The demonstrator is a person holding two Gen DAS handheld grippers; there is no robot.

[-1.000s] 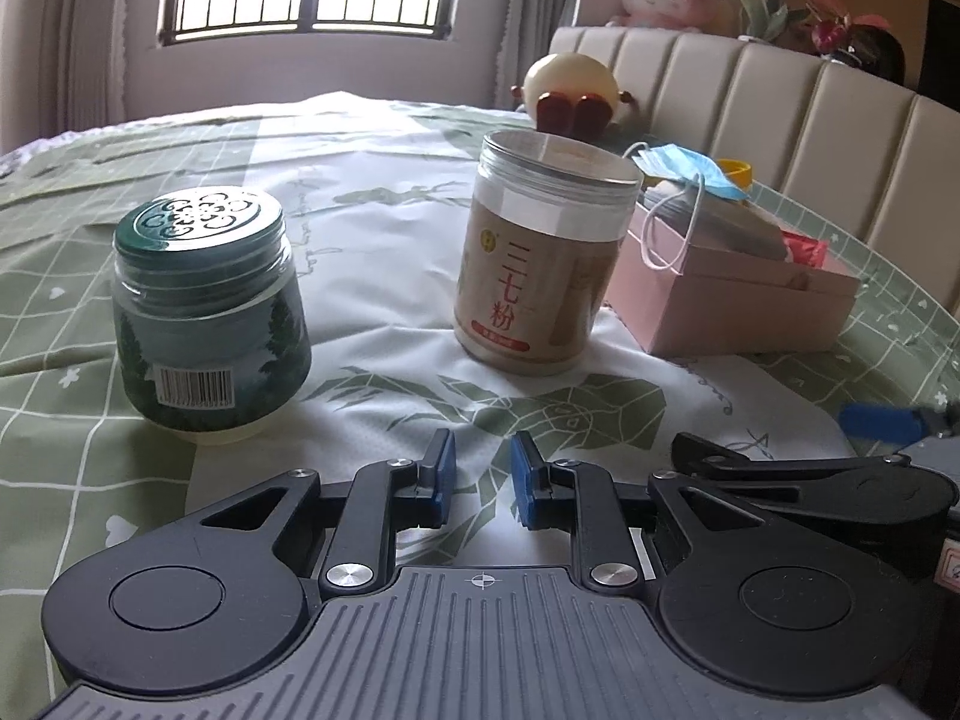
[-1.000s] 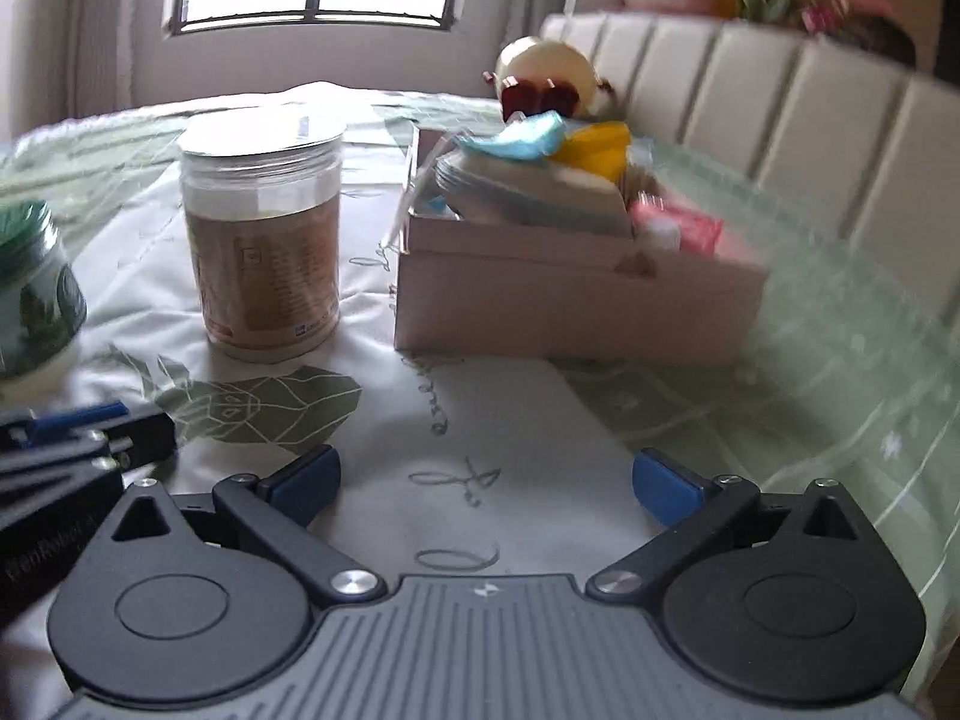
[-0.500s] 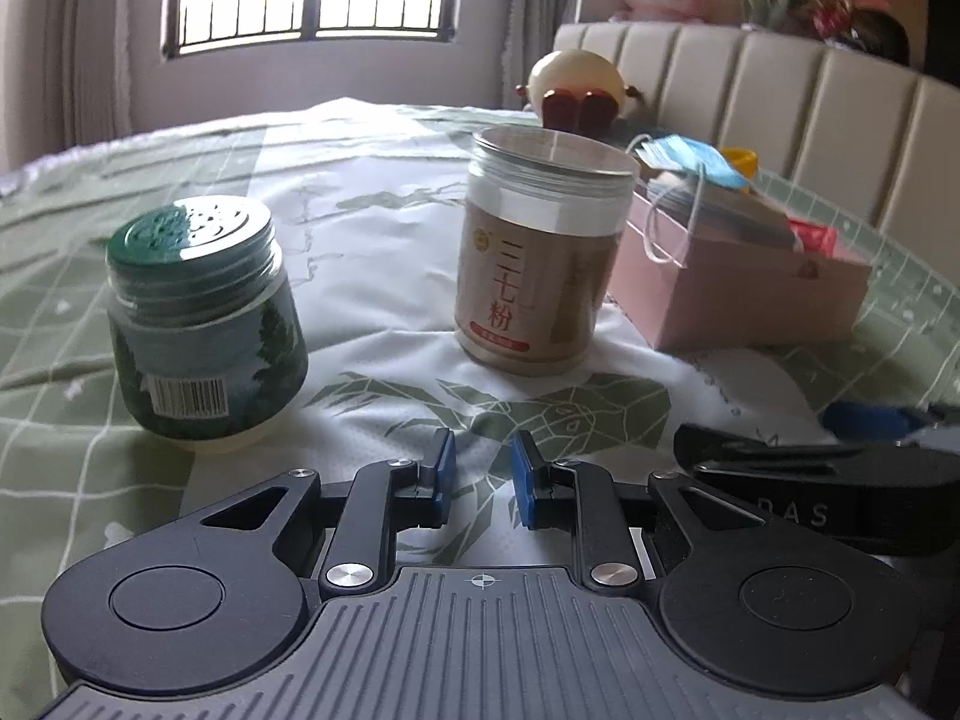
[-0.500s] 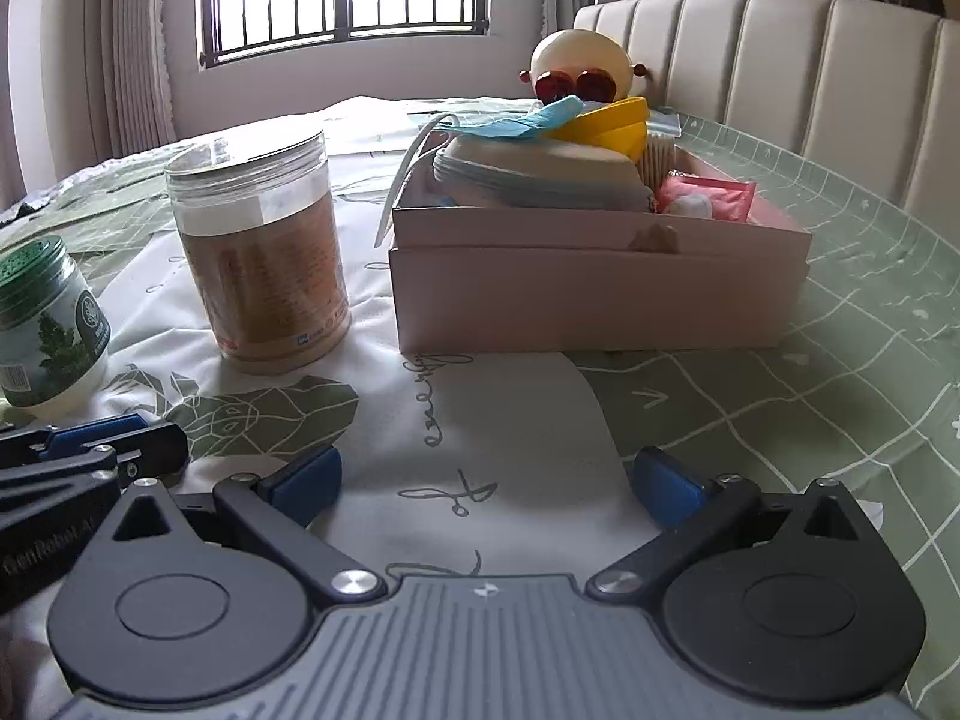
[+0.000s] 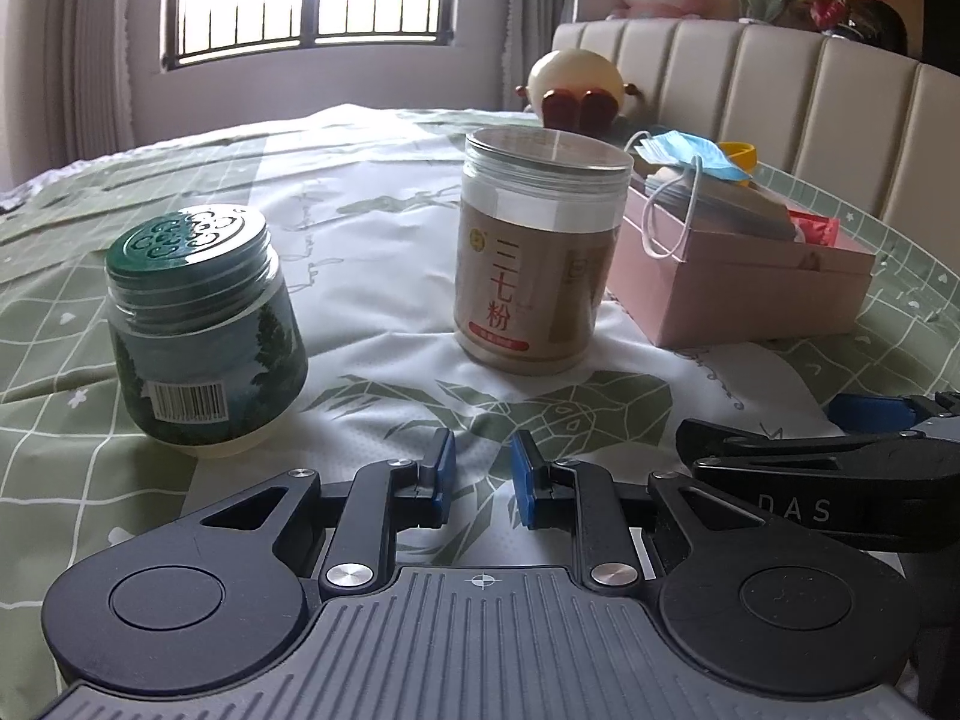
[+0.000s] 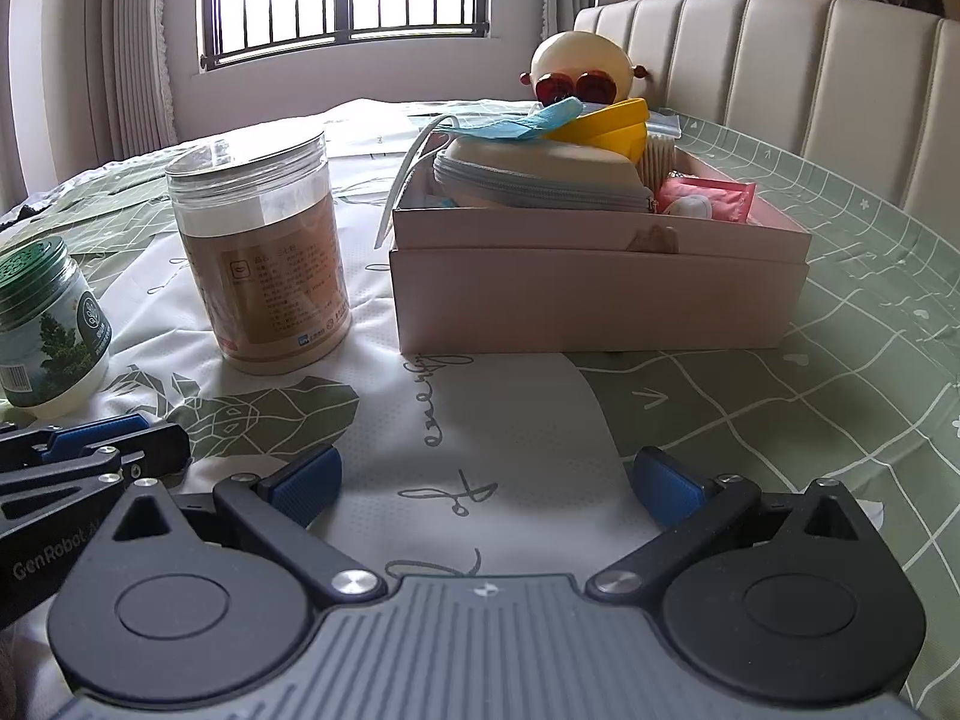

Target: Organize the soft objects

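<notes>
While both grippers hover low over the green patterned bedspread, neither grasps anything: the left gripper has its jaws nearly together with only a narrow gap, and the right gripper is spread wide. At the right gripper's twelve o'clock sits the pink box, heaped with a zip pouch and a blue face mask. A careless reach could snag the mask's loop and drag it out, or nudge the tall powder jar at eleven o'clock over.

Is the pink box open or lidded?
Open: the pink box has no lid on top, and a zip pouch and face mask show above its rim.
</notes>
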